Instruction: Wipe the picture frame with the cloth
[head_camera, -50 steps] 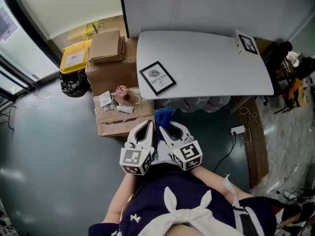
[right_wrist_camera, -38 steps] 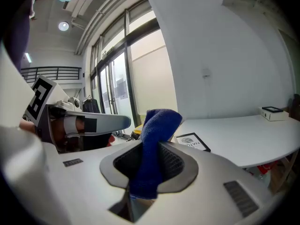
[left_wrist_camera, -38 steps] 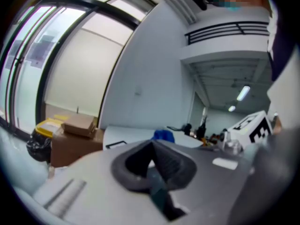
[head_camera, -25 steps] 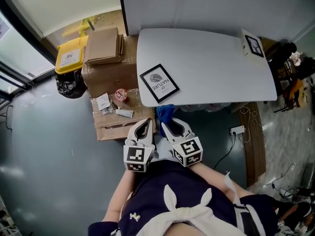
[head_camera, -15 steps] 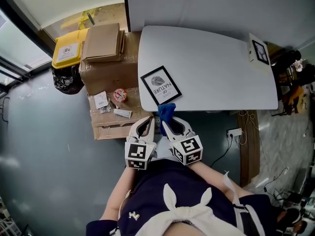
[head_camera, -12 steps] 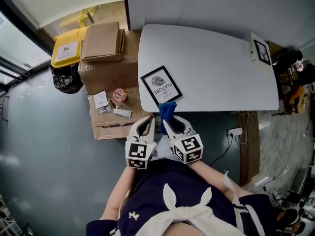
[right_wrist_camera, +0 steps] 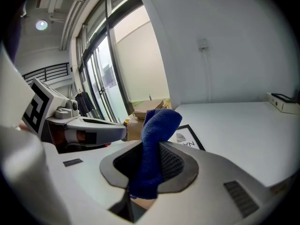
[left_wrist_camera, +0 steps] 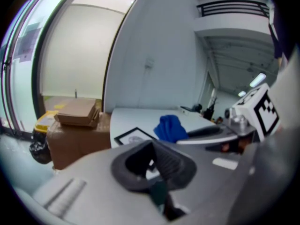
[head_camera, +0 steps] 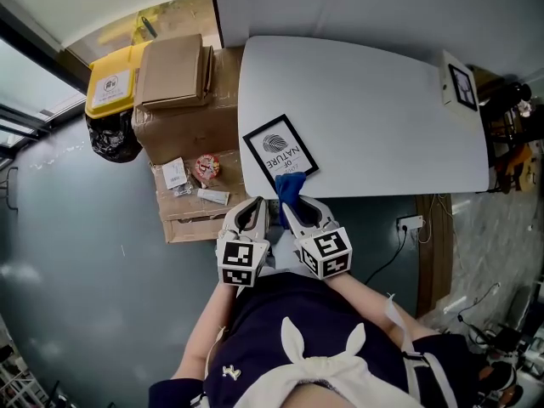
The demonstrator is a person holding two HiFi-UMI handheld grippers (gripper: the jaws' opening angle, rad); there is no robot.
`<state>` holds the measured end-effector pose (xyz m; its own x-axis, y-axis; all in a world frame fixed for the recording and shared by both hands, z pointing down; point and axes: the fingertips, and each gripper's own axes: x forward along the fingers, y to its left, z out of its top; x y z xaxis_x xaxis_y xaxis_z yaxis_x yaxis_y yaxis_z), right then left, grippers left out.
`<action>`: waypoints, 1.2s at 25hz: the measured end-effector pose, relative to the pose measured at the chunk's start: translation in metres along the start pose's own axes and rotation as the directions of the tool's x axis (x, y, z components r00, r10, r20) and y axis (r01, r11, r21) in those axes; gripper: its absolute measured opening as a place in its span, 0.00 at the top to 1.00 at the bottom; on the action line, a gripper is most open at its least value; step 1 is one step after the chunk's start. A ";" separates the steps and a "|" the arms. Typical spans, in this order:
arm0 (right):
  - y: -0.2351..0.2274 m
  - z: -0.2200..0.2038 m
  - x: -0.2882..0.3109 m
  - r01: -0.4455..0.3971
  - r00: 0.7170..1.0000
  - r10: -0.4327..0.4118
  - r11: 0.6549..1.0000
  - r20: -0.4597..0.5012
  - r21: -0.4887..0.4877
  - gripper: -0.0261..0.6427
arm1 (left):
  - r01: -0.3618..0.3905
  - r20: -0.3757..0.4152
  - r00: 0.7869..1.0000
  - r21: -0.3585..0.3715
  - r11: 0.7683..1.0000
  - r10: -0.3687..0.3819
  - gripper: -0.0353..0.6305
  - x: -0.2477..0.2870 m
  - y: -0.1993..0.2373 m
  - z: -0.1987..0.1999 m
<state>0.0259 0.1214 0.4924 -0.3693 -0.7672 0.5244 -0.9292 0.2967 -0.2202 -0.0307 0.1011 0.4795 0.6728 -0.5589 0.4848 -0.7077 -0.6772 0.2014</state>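
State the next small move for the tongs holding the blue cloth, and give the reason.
Probably ease the right tongs forward and down so the blue cloth meets the picture frame. The tongs are shut on the cloth, which sits just at the frame's near corner, and the frame lies flat at the near edge of the table.

Open table [head_camera: 374, 109] spreads right of the picture frame [head_camera: 280, 150]; cardboard boxes [head_camera: 183, 117] crowd its left edge.
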 end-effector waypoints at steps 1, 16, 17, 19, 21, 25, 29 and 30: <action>-0.002 0.000 0.002 0.000 1.000 0.000 1.000 -0.002 0.002 0.83 | 0.000 -0.008 1.000 0.001 1.000 0.000 0.94 0.003 0.001 -0.001; -0.027 0.015 0.033 -0.023 0.999 0.023 1.000 -0.032 -0.009 0.83 | -0.025 -0.110 0.994 -0.017 1.000 0.023 0.94 0.041 0.022 -0.007; -0.029 0.017 0.035 -0.025 0.999 0.025 1.000 -0.034 -0.011 0.83 | -0.028 -0.114 0.993 -0.019 0.999 0.026 0.94 0.044 0.024 -0.006; -0.034 0.021 0.040 -0.028 0.999 0.028 0.999 -0.037 -0.014 0.83 | -0.034 -0.119 0.992 -0.021 0.999 0.031 0.94 0.049 0.027 -0.004; -0.039 0.025 0.045 -0.033 0.999 0.033 0.999 -0.041 -0.019 0.83 | -0.039 -0.124 0.992 -0.023 0.999 0.036 0.94 0.055 0.031 -0.002; -0.046 0.032 0.055 -0.051 0.998 0.050 0.998 -0.049 -0.031 0.83 | -0.053 -0.138 0.989 -0.030 0.998 0.048 0.94 0.066 0.038 -0.001; -0.052 0.039 0.067 -0.073 0.996 0.071 0.996 -0.063 -0.042 0.83 | -0.064 -0.167 0.984 -0.038 0.997 0.057 0.94 0.078 0.044 -0.005; -0.054 0.041 0.070 -0.079 0.995 0.076 0.996 -0.066 -0.046 0.83 | -0.068 -0.176 0.983 -0.043 0.997 0.060 0.94 0.081 0.046 -0.007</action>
<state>0.0503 0.0281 0.5074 -0.4390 -0.7031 0.5594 -0.8967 0.3823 -0.2230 -0.0102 0.0277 0.5342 0.5808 -0.5056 0.6380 -0.7606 -0.6164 0.2040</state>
